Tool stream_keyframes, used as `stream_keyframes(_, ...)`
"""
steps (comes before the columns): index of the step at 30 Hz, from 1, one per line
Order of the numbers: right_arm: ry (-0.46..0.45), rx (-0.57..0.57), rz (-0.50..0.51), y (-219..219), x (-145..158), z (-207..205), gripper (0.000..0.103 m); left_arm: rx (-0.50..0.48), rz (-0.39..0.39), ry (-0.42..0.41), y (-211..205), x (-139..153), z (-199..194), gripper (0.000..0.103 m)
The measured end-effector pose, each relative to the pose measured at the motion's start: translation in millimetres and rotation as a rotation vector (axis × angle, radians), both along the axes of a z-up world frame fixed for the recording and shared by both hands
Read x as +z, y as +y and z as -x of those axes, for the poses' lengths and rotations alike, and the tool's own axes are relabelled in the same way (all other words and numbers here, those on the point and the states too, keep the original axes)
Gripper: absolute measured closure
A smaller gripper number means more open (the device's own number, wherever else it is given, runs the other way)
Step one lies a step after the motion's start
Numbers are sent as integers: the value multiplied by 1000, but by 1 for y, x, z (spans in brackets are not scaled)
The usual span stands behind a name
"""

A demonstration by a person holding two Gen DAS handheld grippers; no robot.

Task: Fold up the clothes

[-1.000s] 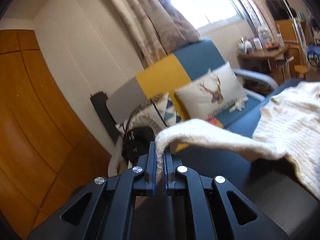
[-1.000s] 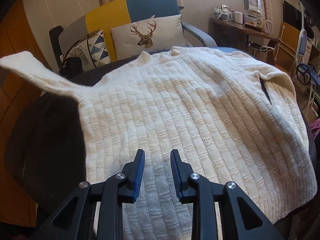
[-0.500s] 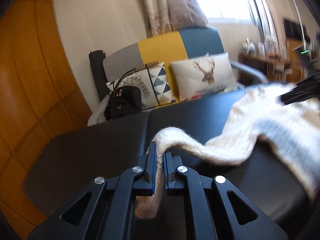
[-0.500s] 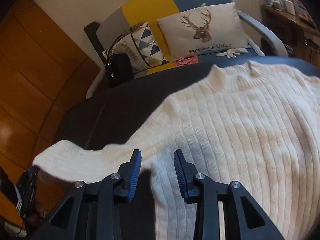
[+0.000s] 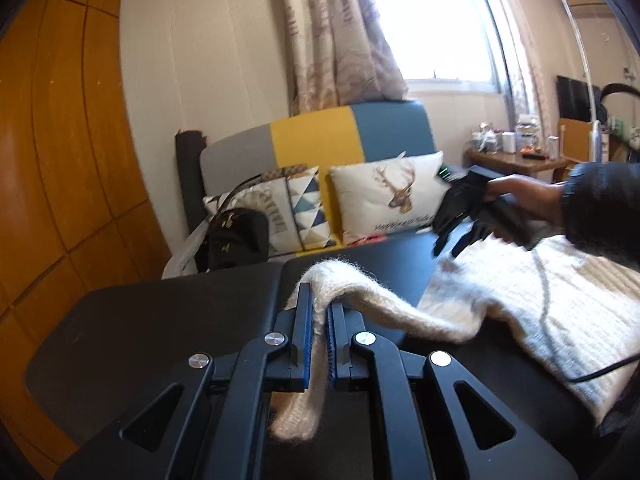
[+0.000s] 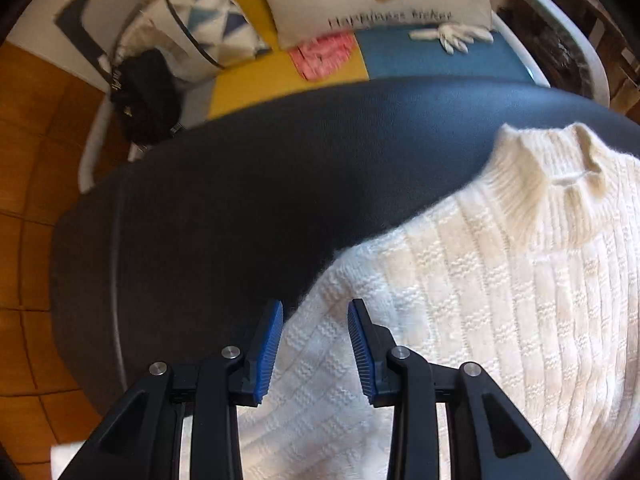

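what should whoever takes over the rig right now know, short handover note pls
Left gripper: shut on the end of the cream sweater's sleeve, which trails across the black table to the garment.
Right gripper: open, empty, pointing down over the sweater near where the sleeve joins the body; no pad presses the knit.
Sweater: lies spread on the table, collar toward the sofa.
Done: sleeve picked up; no fold visible yet.
Left: probably pin the shoulder with the right gripper, fold the sleeve across, then the rest.
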State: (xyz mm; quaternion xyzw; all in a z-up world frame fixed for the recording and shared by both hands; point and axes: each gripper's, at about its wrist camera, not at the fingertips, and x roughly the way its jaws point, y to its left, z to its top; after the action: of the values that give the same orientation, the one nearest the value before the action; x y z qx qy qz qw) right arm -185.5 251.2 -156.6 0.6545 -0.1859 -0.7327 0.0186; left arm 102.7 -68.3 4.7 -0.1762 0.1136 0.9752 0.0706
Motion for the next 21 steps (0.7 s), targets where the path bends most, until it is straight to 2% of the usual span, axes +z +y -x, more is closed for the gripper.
stream_keyframes(5, -183, 45, -72, -26, -22, 17, 69, -46, -29, 86, 6, 15, -5, 98)
stream_keyframes(7, -206, 80, -122, -38, -26, 22, 63, -69, -60, 105, 5, 22, -8, 98)
stream_keyframes(9, -207, 124, -137, -51, -26, 26, 44, -79, -72, 116, 5, 24, -12, 98)
stream_keyframes(11, -215, 178, -140, -66, -26, 30, 8, -86, -78, 113, 6, 25, -15, 97)
stream_keyframes(12, -234, 214, -169, -74, -30, 32, 2, -90, -77, 111, 7, 25, -15, 97)
stream_keyframes(14, -249, 265, -249, -90, -32, 38, 0, -83, -64, 105, 10, 23, -16, 97)
stream_keyframes(17, -216, 203, -247, -89, -16, 38, 2, -82, -67, 87, 10, 22, -19, 97)
stream_keyframes(21, -138, 167, -235, -81, 5, 29, 17, -73, -61, 68, 12, 21, -20, 97)
